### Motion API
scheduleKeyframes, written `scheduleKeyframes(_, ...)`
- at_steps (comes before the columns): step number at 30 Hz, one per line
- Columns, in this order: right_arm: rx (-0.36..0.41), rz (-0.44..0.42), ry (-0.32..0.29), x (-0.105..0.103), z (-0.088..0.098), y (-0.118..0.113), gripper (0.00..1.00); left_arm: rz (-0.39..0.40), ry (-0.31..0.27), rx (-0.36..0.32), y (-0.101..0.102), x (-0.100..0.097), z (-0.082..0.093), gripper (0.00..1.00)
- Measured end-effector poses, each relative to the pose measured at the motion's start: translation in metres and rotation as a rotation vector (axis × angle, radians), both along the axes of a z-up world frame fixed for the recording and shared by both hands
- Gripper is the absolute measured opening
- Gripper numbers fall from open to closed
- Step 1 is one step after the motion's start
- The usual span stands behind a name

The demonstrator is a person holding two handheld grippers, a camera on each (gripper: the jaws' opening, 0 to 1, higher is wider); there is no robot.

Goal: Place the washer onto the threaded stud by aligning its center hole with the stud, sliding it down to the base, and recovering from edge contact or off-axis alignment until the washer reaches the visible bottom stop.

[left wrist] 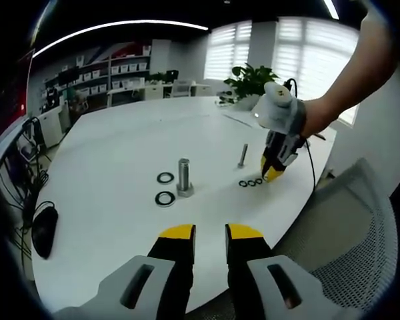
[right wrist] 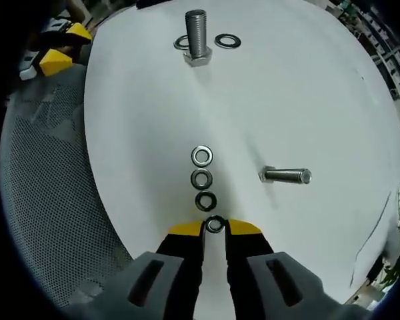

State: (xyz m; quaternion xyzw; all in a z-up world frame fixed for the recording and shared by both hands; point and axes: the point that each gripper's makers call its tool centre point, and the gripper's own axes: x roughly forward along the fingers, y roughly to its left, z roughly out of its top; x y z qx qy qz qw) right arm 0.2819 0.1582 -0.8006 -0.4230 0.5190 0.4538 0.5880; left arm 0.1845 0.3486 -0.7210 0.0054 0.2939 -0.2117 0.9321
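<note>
Four small dark washers lie in a row on the white table (right wrist: 307, 93). The nearest small washer (right wrist: 215, 224) sits flat between my right gripper's (right wrist: 215, 228) yellow tips, which press on both its sides. The others (right wrist: 201, 178) lead away from it. The thin threaded stud (right wrist: 287, 176) stands to the right of the row. In the left gripper view, the right gripper (left wrist: 272, 175) points down at the end of the washer row (left wrist: 251, 182), beside the thin stud (left wrist: 243, 155). My left gripper (left wrist: 210, 233) hovers open and holds nothing, near the table's front edge.
A thick bolt (left wrist: 184, 177) stands on its hex head mid-table, with two large washers (left wrist: 165, 199) to its left. A mesh office chair (left wrist: 360, 247) sits at the table's right edge, and a black mouse (left wrist: 44, 230) lies on the left. Shelves and a plant stand behind.
</note>
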Motion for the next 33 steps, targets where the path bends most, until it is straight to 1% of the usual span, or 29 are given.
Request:
scheduleKeyframes(2, 0.01, -0.002, 0.001, 0.0, 0.001, 0.0, 0.13, 0.0, 0.001, 0.001, 0.0, 0.0, 0.0, 0.15)
scheduleKeyframes(5, 0.013, -0.04, 0.014, 0.002, 0.0, -0.002, 0.13, 0.001, -0.001, 0.001, 0.0, 0.0, 0.0, 0.15)
scheduleKeyframes(10, 0.048, -0.109, 0.026, 0.005, 0.007, -0.006, 0.13, 0.004, -0.001, -0.007, 0.0, 0.0, 0.001, 0.15)
scheduleKeyframes(13, 0.059, -0.123, 0.026, 0.008, 0.011, -0.007, 0.13, 0.003, -0.001, -0.004, 0.0, 0.0, 0.001, 0.15)
scheduleKeyframes(20, 0.088, -0.106, -0.004, 0.022, 0.029, -0.003, 0.13, 0.005, -0.004, -0.002, 0.0, 0.0, 0.001, 0.15)
scheduleKeyframes(26, 0.118, -0.078, -0.038, 0.034, 0.046, 0.008, 0.13, 0.006, -0.005, -0.003, 0.001, 0.0, 0.001, 0.15)
scheduleKeyframes(30, 0.131, -0.056, -0.057, 0.038, 0.056, 0.017, 0.13, 0.004, 0.005, 0.0, 0.0, 0.0, 0.0, 0.15)
scheduleKeyframes(33, 0.142, -0.025, -0.077, 0.039, 0.063, 0.026, 0.13, 0.004, -0.003, -0.001, 0.0, 0.0, 0.001, 0.15)
